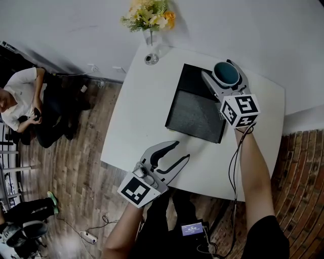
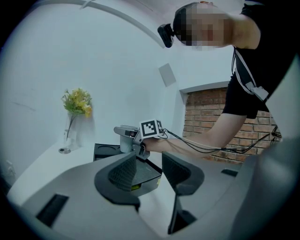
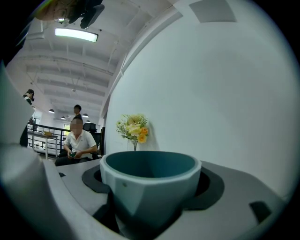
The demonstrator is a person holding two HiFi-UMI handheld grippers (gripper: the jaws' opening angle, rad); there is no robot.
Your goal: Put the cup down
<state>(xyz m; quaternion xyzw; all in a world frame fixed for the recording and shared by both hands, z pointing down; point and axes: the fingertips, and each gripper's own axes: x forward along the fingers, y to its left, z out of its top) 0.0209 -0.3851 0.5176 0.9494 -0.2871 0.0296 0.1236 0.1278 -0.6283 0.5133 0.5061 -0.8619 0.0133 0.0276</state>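
At the near edge of the single white table (image 1: 132, 132), the left gripper (image 1: 183, 150) hangs with its two jaws apart and nothing between them, pointing across the tabletop. Beyond it lies one flat black box (image 1: 195, 117) with a grey textured top. Over the box's far corner the right gripper (image 1: 226, 77) grips the only cup (image 3: 150, 185) in the scene, one jaw pressed to each side of it. The cup is a faceted tumbler, pale grey-white outside and deep teal inside, with a thick, smooth rim; no handle shows. It stands upright, mouth to the ceiling, its long axis vertical, while the gripper that carries it points level toward the wall. From the left gripper view the cup's base appears very close to the box's raised rear section, though whether it touches cannot be made out. Farther on, at the table's far corner, stands one clear glass vase (image 1: 151, 54) of yellow and orange flowers (image 1: 150, 13) against the white wall (image 1: 243, 30). Off to the side, well away from the table, one person (image 1: 21, 103) in a white shirt sits on the wooden floor's (image 1: 76, 167) far side.
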